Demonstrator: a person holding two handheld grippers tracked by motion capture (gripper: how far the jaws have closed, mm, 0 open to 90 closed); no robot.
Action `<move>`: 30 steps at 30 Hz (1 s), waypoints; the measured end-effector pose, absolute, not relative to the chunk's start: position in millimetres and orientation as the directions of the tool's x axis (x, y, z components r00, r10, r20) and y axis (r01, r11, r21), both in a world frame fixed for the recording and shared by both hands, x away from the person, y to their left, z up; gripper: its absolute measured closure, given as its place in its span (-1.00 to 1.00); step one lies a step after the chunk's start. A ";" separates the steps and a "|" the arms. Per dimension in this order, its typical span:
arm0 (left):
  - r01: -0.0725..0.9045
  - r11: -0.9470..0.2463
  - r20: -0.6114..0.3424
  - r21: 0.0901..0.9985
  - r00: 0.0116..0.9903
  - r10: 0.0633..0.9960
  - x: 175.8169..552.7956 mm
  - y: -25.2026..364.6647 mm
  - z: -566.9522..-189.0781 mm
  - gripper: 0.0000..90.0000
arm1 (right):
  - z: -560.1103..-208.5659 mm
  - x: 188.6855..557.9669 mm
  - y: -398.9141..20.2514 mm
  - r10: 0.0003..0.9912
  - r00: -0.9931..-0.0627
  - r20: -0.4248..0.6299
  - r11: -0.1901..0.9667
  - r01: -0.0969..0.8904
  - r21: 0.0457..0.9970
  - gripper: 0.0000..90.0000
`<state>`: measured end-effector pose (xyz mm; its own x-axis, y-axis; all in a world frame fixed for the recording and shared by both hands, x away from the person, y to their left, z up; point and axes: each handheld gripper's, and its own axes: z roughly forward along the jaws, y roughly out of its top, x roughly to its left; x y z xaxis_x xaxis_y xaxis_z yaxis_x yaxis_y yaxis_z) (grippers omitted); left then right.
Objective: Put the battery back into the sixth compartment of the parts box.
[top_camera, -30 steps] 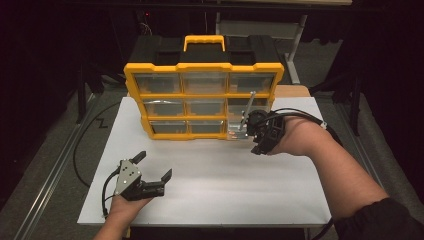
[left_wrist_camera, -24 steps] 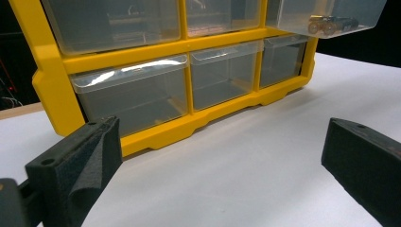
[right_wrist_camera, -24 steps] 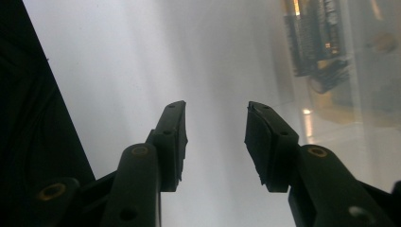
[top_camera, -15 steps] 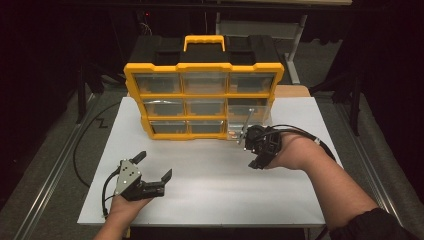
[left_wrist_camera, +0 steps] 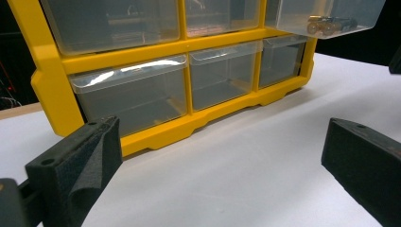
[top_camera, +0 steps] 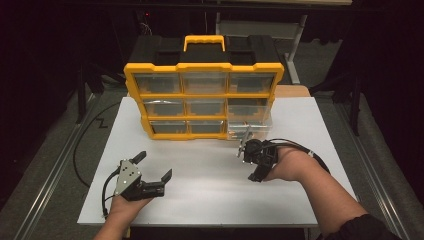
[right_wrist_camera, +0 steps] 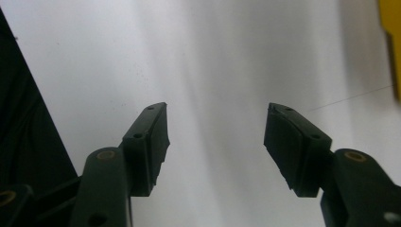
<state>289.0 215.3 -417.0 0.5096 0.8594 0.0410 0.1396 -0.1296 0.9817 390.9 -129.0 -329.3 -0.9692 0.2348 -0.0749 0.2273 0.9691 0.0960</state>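
Just beyond the right tongs [top_camera: 250, 165], the yellow drawer cabinet [top_camera: 204, 95] stands on the white tabletop [top_camera: 210, 170], its lower right clear drawer [top_camera: 249, 129] pulled out toward them. Those tongs have just been opening and hold nothing, bare tabletop between their jaws. The left tongs [top_camera: 155, 165] rest released, well apart from the cabinet.

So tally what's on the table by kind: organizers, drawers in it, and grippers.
Yellow organizer: 1
Clear drawers in it: 9, the bottom-right one pulled out
Grippers: 2, the left gripper and the right gripper, both with open jaws
Total: 12
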 end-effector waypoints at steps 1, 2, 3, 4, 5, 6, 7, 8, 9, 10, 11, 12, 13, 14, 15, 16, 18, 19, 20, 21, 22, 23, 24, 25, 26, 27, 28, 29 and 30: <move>0.140 -0.128 0.039 0.982 0.510 0.859 289.0 215.2 -417.0 -0.99 | -332.8 390.6 -129.2 0.234 -0.969 -0.073 0.970 0.228 0.089 -0.09; 0.141 -0.128 0.039 0.982 0.510 0.859 289.0 215.2 -417.1 -0.99 | -335.4 390.9 -129.5 0.231 -0.970 -0.072 0.970 0.224 0.092 -0.11; 0.141 -0.128 0.039 0.982 0.510 0.859 289.1 215.3 -417.1 -0.99 | -339.0 390.6 -129.9 0.238 -0.969 -0.067 0.968 0.231 0.094 -0.14; 0.141 -0.127 0.038 0.982 0.509 0.860 289.1 215.2 -417.1 -0.99 | -341.3 390.2 -130.1 0.240 -0.968 -0.071 0.968 0.233 0.093 -0.15; 0.141 -0.129 0.039 0.982 0.509 0.860 289.1 215.2 -417.2 -0.99 | -344.1 390.4 -130.4 0.236 -0.969 -0.069 0.969 0.230 0.092 -0.16; 0.141 -0.129 0.040 0.982 0.510 0.859 289.1 215.2 -417.2 -0.99 | -346.9 389.9 -130.8 0.239 -0.969 -0.066 0.968 0.233 0.093 -0.19; 0.141 -0.129 0.040 0.982 0.510 0.859 289.1 215.1 -417.2 -0.99 | -350.2 389.6 -131.2 0.240 -0.968 -0.067 0.968 0.234 0.092 -0.24; 0.141 -0.132 0.042 0.981 0.510 0.859 289.1 215.3 -417.2 -0.99 | -352.4 389.1 -131.6 0.245 -0.967 -0.064 0.966 0.239 0.095 -0.25; 0.141 -0.131 0.041 0.981 0.510 0.859 289.2 215.2 -417.2 -0.99 | -355.1 389.2 -132.0 0.244 -0.968 -0.059 0.967 0.238 0.093 -0.29; 0.141 -0.130 0.041 0.981 0.510 0.859 289.2 215.1 -417.3 -0.99 | -357.9 389.0 -132.4 0.244 -0.968 -0.053 0.967 0.239 0.093 -0.32; 0.142 -0.131 0.041 0.981 0.510 0.859 289.2 215.1 -417.3 -0.99 | -360.8 388.7 -132.8 0.246 -0.968 -0.047 0.966 0.241 0.095 -0.35; 0.142 -0.131 0.041 0.981 0.510 0.859 289.2 215.1 -417.3 -0.99 | -364.0 388.2 -133.2 0.249 -0.968 -0.038 0.965 0.245 0.096 -0.39; 0.142 -0.132 0.042 0.981 0.510 0.859 289.2 215.0 -417.3 -0.99 | -367.5 387.5 -133.2 0.241 -0.970 -0.027 0.967 0.238 0.087 -0.44; 0.141 -0.132 0.041 0.981 0.511 0.859 289.2 214.9 -417.3 -0.99 | -369.9 386.7 -133.2 0.236 -0.971 -0.026 0.969 0.233 0.087 -0.46; 0.141 -0.131 0.042 0.981 0.511 0.859 289.2 214.8 -417.4 -0.99 | -372.9 385.3 -132.9 0.239 -0.971 -0.030 0.968 0.236 0.081 -0.50; 0.142 -0.131 0.041 0.981 0.510 0.859 289.3 214.7 -417.5 -0.99 | -374.7 385.2 -133.0 0.239 -0.971 -0.029 0.968 0.236 0.080 -0.53; 0.143 -0.131 0.041 0.981 0.510 0.859 289.3 214.7 -417.5 -0.99 | -378.9 384.6 -133.1 0.246 -0.969 -0.032 0.967 0.243 0.081 -0.59; 0.143 -0.131 0.041 0.981 0.510 0.859 289.2 214.6 -417.5 -0.99 | -381.5 384.0 -133.2 0.252 -0.967 -0.037 0.965 0.248 0.082 -0.64; 0.142 -0.131 0.041 0.981 0.511 0.859 289.2 214.5 -417.5 -0.99 | -383.0 384.1 -133.5 0.253 -0.967 -0.036 0.965 0.249 0.085 -0.67; 0.142 -0.131 0.041 0.981 0.511 0.859 289.1 214.5 -417.6 -0.99 | -384.6 384.1 -133.9 0.260 -0.965 -0.040 0.963 0.256 0.082 -0.74; 0.142 -0.131 0.041 0.981 0.511 0.859 289.1 214.5 -417.6 -0.99 | -387.1 384.1 -134.3 0.266 -0.962 -0.052 0.961 0.261 0.088 -0.83; 0.142 -0.132 0.042 0.981 0.511 0.859 289.2 214.6 -417.6 -0.99 | -388.5 384.2 -134.5 0.270 -0.961 -0.055 0.960 0.265 0.087 -0.91; 0.142 -0.133 0.042 0.981 0.511 0.859 289.2 214.7 -417.6 -0.99 | -390.7 384.0 -134.7 0.274 -0.960 -0.058 0.960 0.269 0.081 -0.98; 0.142 -0.133 0.042 0.981 0.511 0.859 289.3 214.7 -417.6 -0.99 | -393.6 382.9 -134.7 0.271 -0.960 -0.072 0.961 0.266 0.072 -0.98; 0.143 -0.133 0.042 0.981 0.511 0.859 289.2 214.6 -417.7 -0.99 | -394.1 382.5 -134.6 0.273 -0.959 -0.076 0.961 0.268 0.071 -0.98; 0.142 -0.133 0.042 0.981 0.511 0.859 289.2 214.6 -417.7 -0.99 | -394.9 382.1 -134.7 0.272 -0.958 -0.090 0.961 0.266 0.073 -0.98; 0.142 -0.133 0.042 0.981 0.511 0.859 289.2 214.5 -417.7 -0.99 | -395.0 382.3 -134.9 0.272 -0.957 -0.100 0.961 0.265 0.079 -0.98; 0.142 -0.133 0.042 0.981 0.511 0.858 289.2 214.5 -417.7 -0.99 | -394.4 382.0 -135.2 0.279 -0.955 -0.102 0.959 0.271 0.085 -0.98; 0.143 -0.134 0.042 0.981 0.511 0.859 289.2 214.5 -417.7 -0.99 | -394.3 382.3 -135.4 0.275 -0.956 -0.102 0.959 0.267 0.091 -0.98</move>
<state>289.2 214.5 -417.7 0.5110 0.8585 0.0424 0.1430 -0.1336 0.9807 382.3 -135.4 -394.3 -0.9559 0.2752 -0.1021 0.2665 0.9595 0.0915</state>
